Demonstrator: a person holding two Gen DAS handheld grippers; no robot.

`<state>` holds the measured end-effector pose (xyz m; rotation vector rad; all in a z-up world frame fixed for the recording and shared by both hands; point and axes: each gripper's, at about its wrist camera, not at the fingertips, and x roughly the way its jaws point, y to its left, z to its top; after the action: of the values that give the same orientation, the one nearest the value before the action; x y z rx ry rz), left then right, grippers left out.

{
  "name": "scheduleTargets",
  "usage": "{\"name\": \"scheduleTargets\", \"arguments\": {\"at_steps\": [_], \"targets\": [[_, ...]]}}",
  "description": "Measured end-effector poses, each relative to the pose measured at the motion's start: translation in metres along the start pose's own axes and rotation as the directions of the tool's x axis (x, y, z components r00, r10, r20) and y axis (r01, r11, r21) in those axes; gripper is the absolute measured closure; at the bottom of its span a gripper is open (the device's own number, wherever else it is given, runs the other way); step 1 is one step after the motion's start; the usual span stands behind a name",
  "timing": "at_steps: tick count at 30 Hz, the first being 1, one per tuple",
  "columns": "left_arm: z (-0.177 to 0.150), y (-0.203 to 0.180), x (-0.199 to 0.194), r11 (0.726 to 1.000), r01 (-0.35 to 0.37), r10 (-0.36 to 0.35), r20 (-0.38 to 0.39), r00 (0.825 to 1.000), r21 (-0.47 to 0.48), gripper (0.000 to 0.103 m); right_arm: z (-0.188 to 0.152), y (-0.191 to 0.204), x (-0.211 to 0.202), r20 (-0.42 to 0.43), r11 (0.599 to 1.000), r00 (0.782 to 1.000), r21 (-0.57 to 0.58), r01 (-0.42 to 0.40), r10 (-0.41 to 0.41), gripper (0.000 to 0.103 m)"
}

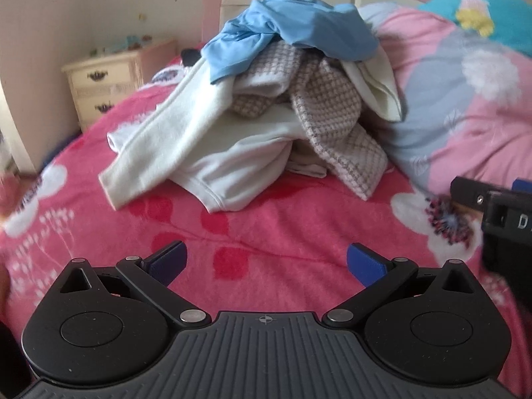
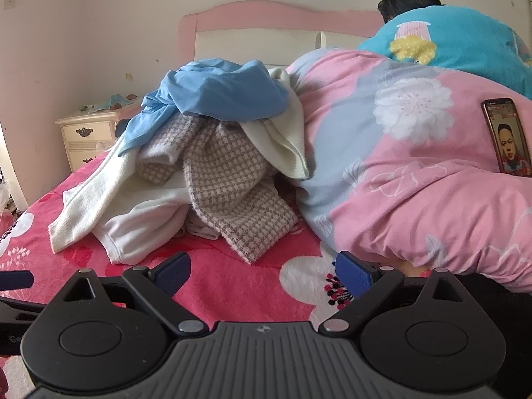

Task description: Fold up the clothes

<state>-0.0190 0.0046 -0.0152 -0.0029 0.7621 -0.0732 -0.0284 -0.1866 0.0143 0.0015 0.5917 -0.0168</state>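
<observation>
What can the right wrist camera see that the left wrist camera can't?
Only the right wrist view shows the phone lying on the pink quilt, its screen lit. Only the left wrist view shows the other tool's black body at its right edge. Both show the clothes pile with the blue garment on top, the nightstand and a person in turquoise.

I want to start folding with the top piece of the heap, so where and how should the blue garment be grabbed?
Take the blue garment at the bunched fold hanging down its left front, coming from the front left with the open left gripper. That fold droops free over the cream sleeve, so it probably lifts off without dragging the checked garment beneath.
</observation>
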Motion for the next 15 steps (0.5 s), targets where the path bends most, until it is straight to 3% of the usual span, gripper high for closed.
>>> {"name": "scheduleTargets", "arguments": {"at_steps": [15], "targets": [[-0.0022,0.0028,0.0059,1.0,-0.008,0.008,-0.021,1.0,-0.009,0.0,-0.0038,0.0025,0.0038,-0.027,1.0,1.0,0.0,0.003,-0.003,0.006]]}}
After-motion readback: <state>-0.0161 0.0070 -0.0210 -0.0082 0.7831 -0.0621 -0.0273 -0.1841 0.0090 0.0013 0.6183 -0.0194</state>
